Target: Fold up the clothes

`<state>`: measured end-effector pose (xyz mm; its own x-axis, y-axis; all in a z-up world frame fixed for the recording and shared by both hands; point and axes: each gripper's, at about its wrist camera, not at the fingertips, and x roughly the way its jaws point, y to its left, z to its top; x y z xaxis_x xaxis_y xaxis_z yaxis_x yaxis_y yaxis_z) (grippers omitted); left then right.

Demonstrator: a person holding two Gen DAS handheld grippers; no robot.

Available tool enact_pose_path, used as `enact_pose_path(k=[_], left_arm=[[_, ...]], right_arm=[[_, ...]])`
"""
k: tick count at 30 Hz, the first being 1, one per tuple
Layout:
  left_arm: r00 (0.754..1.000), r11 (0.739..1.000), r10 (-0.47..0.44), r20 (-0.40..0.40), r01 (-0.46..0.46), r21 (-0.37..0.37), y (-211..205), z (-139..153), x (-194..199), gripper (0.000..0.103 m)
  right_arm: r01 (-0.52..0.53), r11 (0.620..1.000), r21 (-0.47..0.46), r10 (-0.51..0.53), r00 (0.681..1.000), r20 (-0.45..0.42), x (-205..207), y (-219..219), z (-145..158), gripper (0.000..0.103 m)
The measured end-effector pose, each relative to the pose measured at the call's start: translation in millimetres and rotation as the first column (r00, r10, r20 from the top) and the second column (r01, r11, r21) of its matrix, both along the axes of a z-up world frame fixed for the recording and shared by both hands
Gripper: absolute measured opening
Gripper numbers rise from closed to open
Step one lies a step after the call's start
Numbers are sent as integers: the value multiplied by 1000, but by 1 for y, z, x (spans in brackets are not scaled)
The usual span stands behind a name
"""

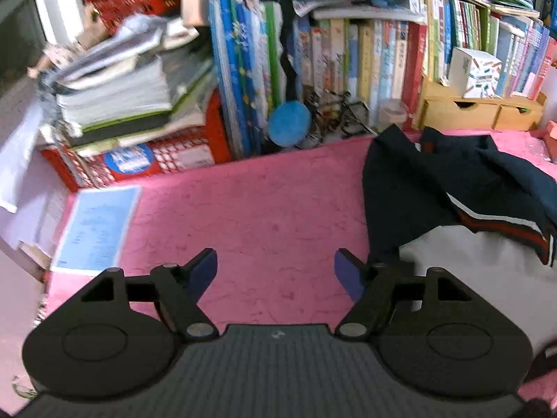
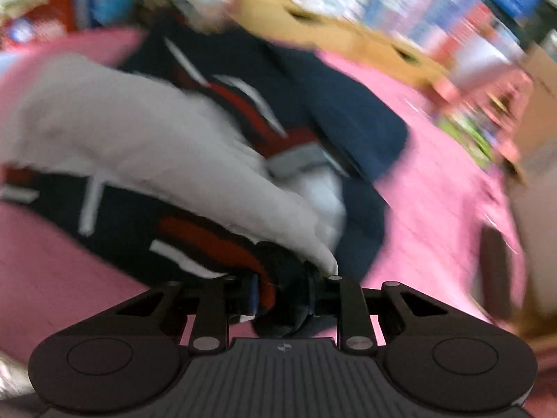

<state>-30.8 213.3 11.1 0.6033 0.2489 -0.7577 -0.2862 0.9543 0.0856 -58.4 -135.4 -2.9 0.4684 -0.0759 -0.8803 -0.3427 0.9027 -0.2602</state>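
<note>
Left gripper [image 1: 275, 273] is spread wide with nothing between its blue-padded fingers [image 1: 205, 271], hovering over bare pink bench [image 1: 243, 209] cover. The garment [image 1: 435, 188], navy and white with red and white stripes, lies bunched on the bench just to the right of the left gripper; its dark edge reaches right up beside the right-hand finger, contact unclear. Far end of the garment sits near the wooden drawer unit [image 1: 484, 111].

Right gripper [image 2: 282, 294] is closed down narrow on a fold of the garment [image 2: 216, 160]: dark fabric with a red stripe is pinched between the fingers, white cloth draped just above the grip point. The rest of the garment stretches away from the right gripper across the pink bench [image 2: 435, 174]. The right wrist view is heavily motion-blurred, so the background there is unreadable.

Relative to the garment in the left wrist view: a row of upright books [image 1: 365, 62] stands behind it at the back edge of the bench, a blue plush toy [image 1: 289, 122] hangs in front of the books to the garment's left, a leaning stack of papers and books [image 1: 122, 94] sits on a red basket [image 1: 156, 160] further left, and a blue printed sheet [image 1: 97, 226] lies flat on the bench at far left.
</note>
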Motion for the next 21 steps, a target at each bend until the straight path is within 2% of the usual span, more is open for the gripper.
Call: enact_pose_path(k=[1, 2, 4, 5, 6, 7, 9, 11, 12, 14, 16, 18, 19, 21], left_arm=[[1000, 1000, -6, -8, 6, -19, -1, -3, 4, 74], [1000, 999, -15, -14, 15, -38, -3, -6, 8, 74], [999, 996, -45, -22, 43, -76, -10, -10, 17, 78], [998, 994, -63, -23, 61, -92, -15, -12, 22, 82], [996, 992, -82, -26, 79, -102, -20, -15, 28, 83], [994, 989, -104, -34, 100, -107, -27, -18, 35, 86], [986, 985, -150, -72, 142, -99, -43, -29, 49, 91], [973, 980, -192, -124, 184, -76, -61, -44, 62, 92], [964, 977, -211, -160, 203, -67, -69, -53, 65, 92], [943, 972, -235, -233, 228, -56, -84, -73, 67, 90], [922, 970, -243, -302, 228, -83, -92, -90, 62, 88], [902, 970, -240, -360, 208, -124, -98, -105, 51, 88], [900, 972, -230, -371, 194, -132, -101, -110, 43, 88], [916, 979, -195, -350, 158, -131, -102, -111, 29, 88]], right_arm=[[34, 999, -27, -34, 999, -15, -1, -17, 2, 28], [53, 998, -20, -54, 996, -68, 1, -29, 0, 30], [90, 993, 75, -81, 990, -117, 0, -49, 11, 41], [95, 984, 148, -77, 989, -126, 1, -57, 22, 43], [100, 975, 200, -82, 992, -98, 5, -59, 33, 51], [103, 963, 250, -88, 994, -70, 9, -62, 44, 68], [116, 936, 332, -124, 992, 1, 19, -68, 65, 88], [112, 926, 361, -147, 987, 71, 43, -59, 75, 89], [94, 934, 343, -137, 985, 102, 57, -51, 74, 89], [37, 969, 246, -81, 982, 169, 83, -27, 65, 89], [-25, 989, 144, -9, 973, 229, 107, -2, 51, 89], [-80, 988, 130, 47, 969, 244, 136, 19, 36, 89], [-108, 987, 122, 74, 965, 252, 150, 30, 29, 89], [-155, 982, 108, 124, 959, 253, 175, 52, 15, 89]])
